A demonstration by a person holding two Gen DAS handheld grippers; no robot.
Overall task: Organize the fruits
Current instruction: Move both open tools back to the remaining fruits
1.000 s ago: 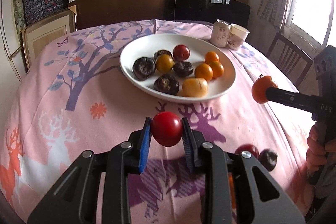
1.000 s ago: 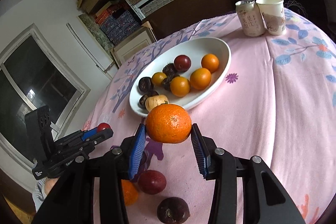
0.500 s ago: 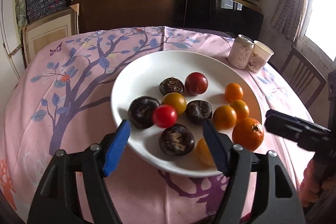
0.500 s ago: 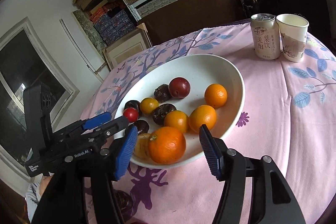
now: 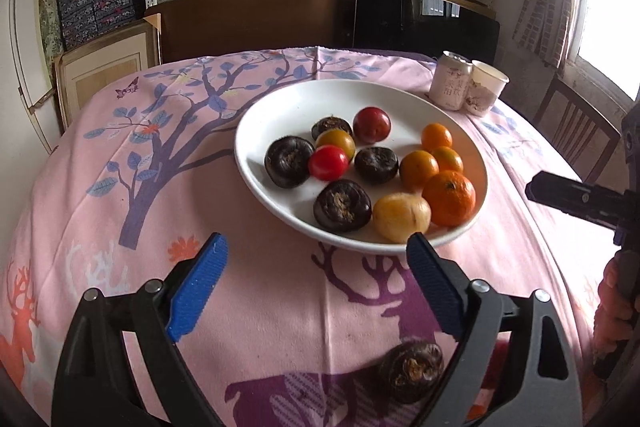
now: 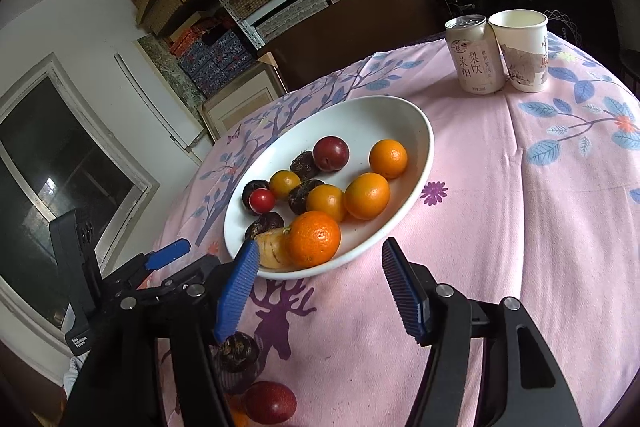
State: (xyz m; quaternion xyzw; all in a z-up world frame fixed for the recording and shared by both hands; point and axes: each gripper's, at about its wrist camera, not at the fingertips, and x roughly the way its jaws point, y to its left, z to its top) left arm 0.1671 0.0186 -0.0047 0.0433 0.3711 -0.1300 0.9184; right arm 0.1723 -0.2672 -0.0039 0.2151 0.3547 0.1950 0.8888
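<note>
A white plate (image 5: 280,103) (image 6: 372,115) on the pink cloth holds several fruits: a small red tomato (image 5: 328,163) (image 6: 262,200), a large orange (image 5: 449,197) (image 6: 313,239), smaller oranges, dark chestnuts, a plum and a yellow fruit. My left gripper (image 5: 316,287) is open and empty just short of the plate's near rim. My right gripper (image 6: 320,287) is open and empty, also just short of the plate, by the large orange. A dark chestnut (image 5: 410,371) (image 6: 236,351) and a red plum (image 6: 270,403) lie loose on the cloth under the grippers.
A drink can (image 5: 450,85) (image 6: 474,55) and a paper cup (image 5: 486,89) (image 6: 520,49) stand together beyond the plate. A wooden chair (image 5: 572,131) stands at the table's right edge. Shelves of boxes fill the back wall.
Both grippers carried fruit to the plate, opened and let go: the red tomato and the large orange now lie in the plate. Both grippers have since drawn back from it.
</note>
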